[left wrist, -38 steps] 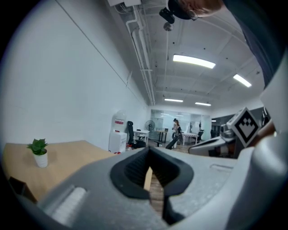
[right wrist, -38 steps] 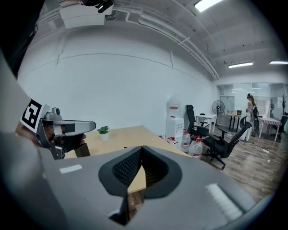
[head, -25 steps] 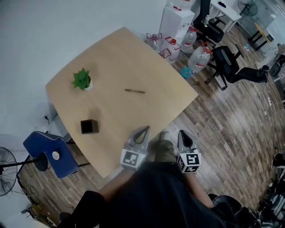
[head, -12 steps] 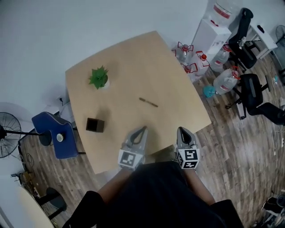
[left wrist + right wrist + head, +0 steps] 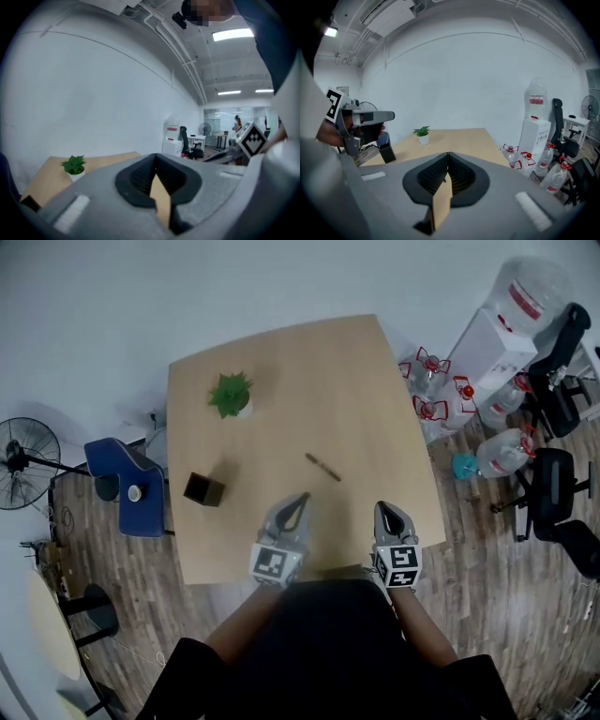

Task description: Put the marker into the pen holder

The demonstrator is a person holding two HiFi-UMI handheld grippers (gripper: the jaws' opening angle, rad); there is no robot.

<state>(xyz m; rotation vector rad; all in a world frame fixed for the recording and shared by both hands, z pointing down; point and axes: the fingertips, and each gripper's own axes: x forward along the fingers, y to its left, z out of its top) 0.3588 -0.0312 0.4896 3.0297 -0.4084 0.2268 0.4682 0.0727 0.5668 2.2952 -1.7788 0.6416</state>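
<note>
Right gripper (image 5: 387, 510): jaws closed tip to tip with nothing between them; it sits over the table's near edge, at 4 o'clock from the marker.
Left gripper (image 5: 298, 500): jaws likewise together and empty; it sits at 7 o'clock from the marker.
Marker (image 5: 322, 467): lies flat on the table (image 5: 309, 362), well apart from both grippers, its length running 10 to 4 o'clock. Which end carries the cap is too small to tell.
Pen holder (image 5: 203, 489): dark square box standing upright at 9 o'clock from the marker, well apart from it, near the table's left edge.
Plant (image 5: 231, 395): small pot at 10 o'clock from the marker, off the likely route.
Step in hand: approach to the marker; pickup not yet begun.
Method advised: open one gripper's jaws before descending, set them across the marker's length and close near its middle. Lift it, tip it upright over the holder's mouth, then release.
Risk: a thin marker may roll if nudged, and a light holder may shift if struck.
</note>
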